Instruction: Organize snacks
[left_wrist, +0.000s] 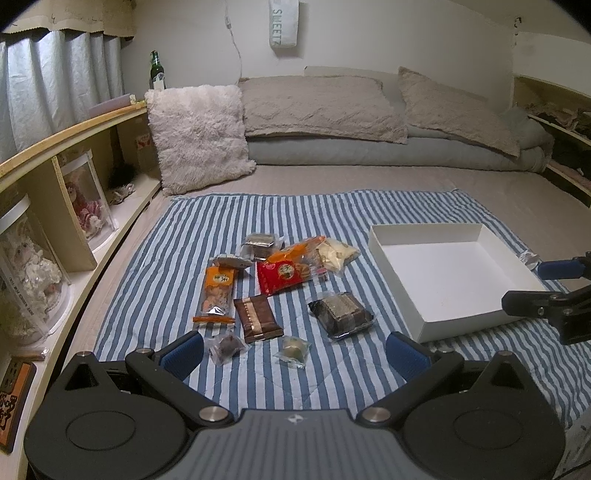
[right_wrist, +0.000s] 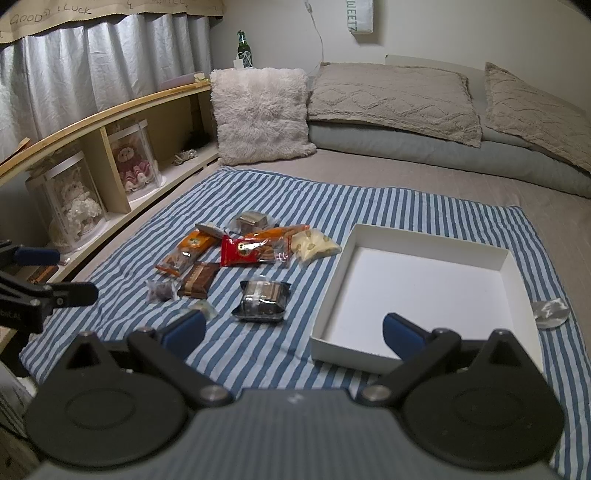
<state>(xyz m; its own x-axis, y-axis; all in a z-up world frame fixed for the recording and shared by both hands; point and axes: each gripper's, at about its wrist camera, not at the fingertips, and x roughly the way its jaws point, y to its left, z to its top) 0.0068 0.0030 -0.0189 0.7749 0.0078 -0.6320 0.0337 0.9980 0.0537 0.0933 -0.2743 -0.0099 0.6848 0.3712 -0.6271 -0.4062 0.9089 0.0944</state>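
Several wrapped snacks lie on a blue-striped cloth (left_wrist: 147, 280): a red packet (left_wrist: 282, 276), an orange packet (left_wrist: 217, 291), a brown bar (left_wrist: 255, 318), a dark cake tray (left_wrist: 341, 314), a pale bag (left_wrist: 338, 253) and small round sweets (left_wrist: 291, 349). To their right stands an empty white box (left_wrist: 448, 280) (right_wrist: 424, 291). My left gripper (left_wrist: 295, 354) is open just short of the nearest sweets. My right gripper (right_wrist: 293, 330) is open, one finger over the box's near wall; it also shows at the right edge in the left wrist view (left_wrist: 535, 284).
The cloth lies on a bed with a fluffy white cushion (left_wrist: 197, 136) and grey pillows (left_wrist: 317, 105) at the far end. A wooden shelf (left_wrist: 66, 206) with boxed dolls runs along the left. A silver foil disc (right_wrist: 550, 313) lies right of the box. A green bottle (left_wrist: 156, 72) stands behind.
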